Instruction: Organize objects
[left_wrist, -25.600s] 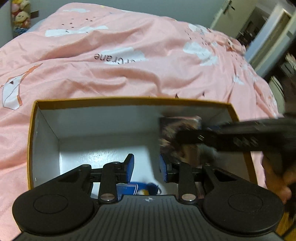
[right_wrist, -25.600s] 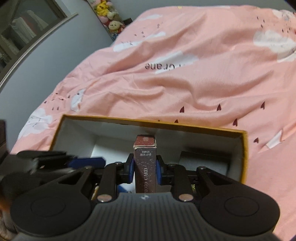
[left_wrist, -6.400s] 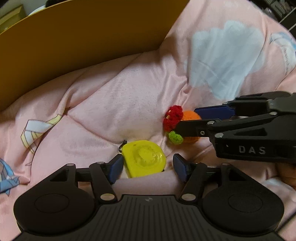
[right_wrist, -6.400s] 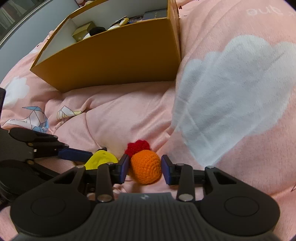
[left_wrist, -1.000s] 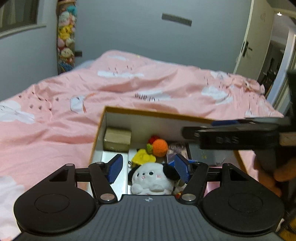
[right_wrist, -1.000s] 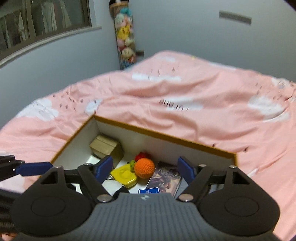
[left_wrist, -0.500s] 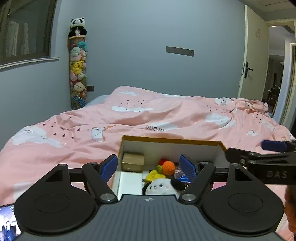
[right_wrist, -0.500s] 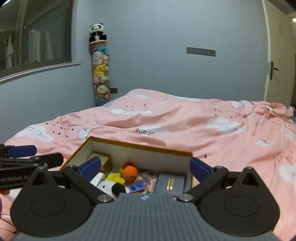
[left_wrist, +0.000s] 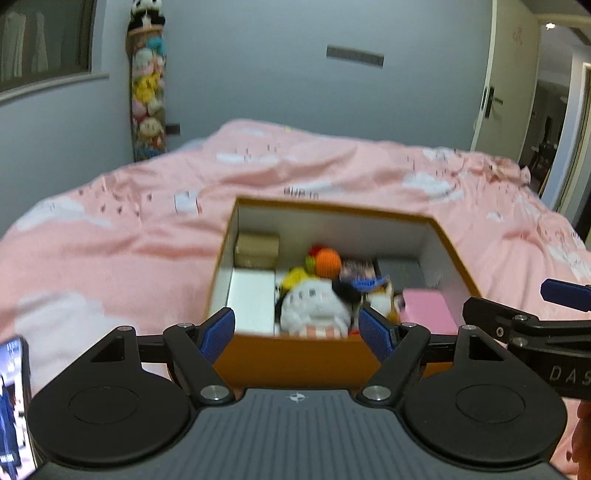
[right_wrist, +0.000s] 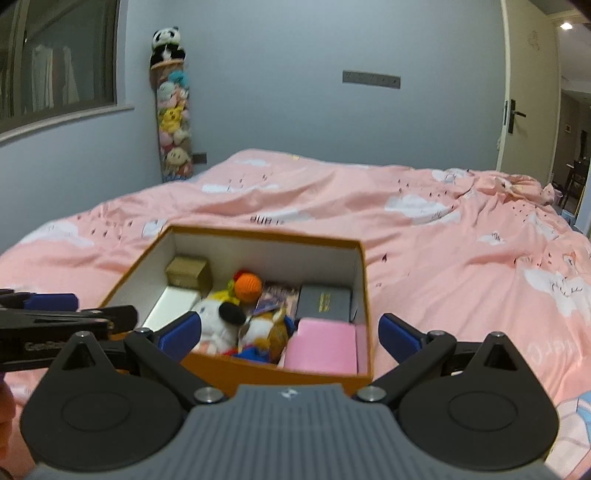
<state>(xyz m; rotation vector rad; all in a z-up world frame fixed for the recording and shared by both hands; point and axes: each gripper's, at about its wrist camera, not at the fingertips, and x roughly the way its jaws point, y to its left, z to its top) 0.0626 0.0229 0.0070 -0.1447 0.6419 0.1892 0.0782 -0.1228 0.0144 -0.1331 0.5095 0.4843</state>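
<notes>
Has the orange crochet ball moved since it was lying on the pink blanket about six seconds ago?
Yes. The orange crochet ball is now inside the orange box, by its far wall, no longer on the pink blanket in front of it.

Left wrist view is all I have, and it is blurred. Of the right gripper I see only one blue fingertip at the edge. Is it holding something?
Observer: No. In the right wrist view the right gripper stands wide open, with nothing between its pads.
Operator: What is the grey shape at the back right of the box?
Observer: A dark flat case with gold print on top, lying behind the pink block inside the orange box.
Operator: And beside the white plush?
Observer: A brown and white plush sits against the right side of the white plush.
</notes>
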